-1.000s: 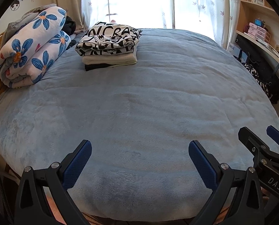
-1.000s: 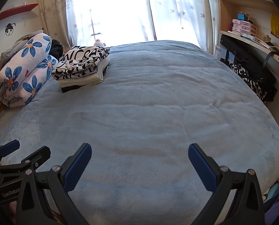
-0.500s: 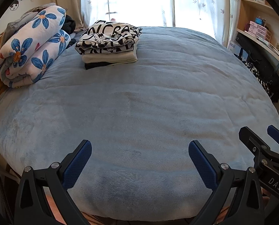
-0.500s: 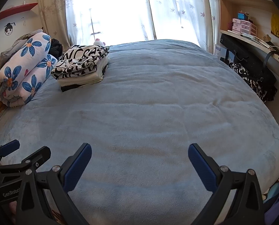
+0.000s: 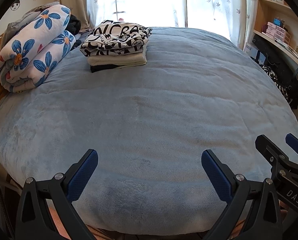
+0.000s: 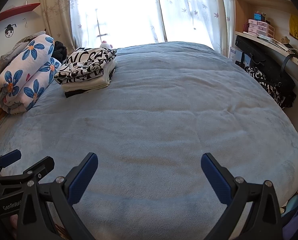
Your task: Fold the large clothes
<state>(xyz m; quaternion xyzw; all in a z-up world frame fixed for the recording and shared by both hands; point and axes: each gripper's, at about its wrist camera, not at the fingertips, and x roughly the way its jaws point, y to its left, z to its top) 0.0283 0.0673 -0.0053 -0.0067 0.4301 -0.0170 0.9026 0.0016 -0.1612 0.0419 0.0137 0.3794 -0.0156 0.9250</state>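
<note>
A stack of folded clothes [image 5: 117, 48], with a black-and-white lettered top over a cream and a black piece, lies at the far left of the bed; it also shows in the right wrist view [image 6: 89, 70]. My left gripper [image 5: 149, 160] is open and empty over the near edge of the blue blanket [image 5: 149, 110]. My right gripper [image 6: 149, 162] is open and empty beside it. The right gripper shows at the lower right of the left wrist view [image 5: 281, 150]. The left gripper shows at the lower left of the right wrist view [image 6: 26, 160].
A rolled flowered quilt [image 5: 32, 52] lies at the far left by the wooden headboard. A curtained window [image 6: 125, 10] is behind the bed. Shelves [image 6: 265, 28] and dark bags [image 6: 269, 74] stand along the right side.
Both views have tilted down slightly, so the bed and the stack sit a little lower in frame. Both grippers stay open and empty.
</note>
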